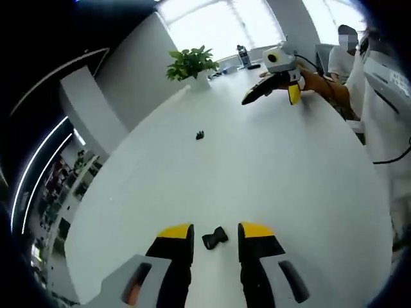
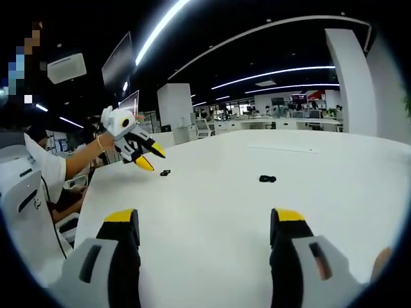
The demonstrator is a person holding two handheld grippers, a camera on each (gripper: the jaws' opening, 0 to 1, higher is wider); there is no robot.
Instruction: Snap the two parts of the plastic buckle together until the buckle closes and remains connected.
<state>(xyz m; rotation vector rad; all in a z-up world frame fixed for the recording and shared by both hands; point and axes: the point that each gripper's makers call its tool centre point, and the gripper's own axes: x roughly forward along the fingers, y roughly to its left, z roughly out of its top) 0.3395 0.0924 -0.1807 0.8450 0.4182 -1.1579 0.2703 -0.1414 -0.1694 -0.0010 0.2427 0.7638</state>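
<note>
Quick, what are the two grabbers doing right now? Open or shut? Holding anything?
Left gripper: open, holding nothing; a black buckle piece lies between its jaws on the white table.
Right gripper: open wide, holding nothing.

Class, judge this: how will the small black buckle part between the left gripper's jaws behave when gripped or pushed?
The buckle part looks small, so probably light. It looks like rigid plastic, likely stiff. Lying flat on the smooth white table, it may slide rather than roll.
</note>
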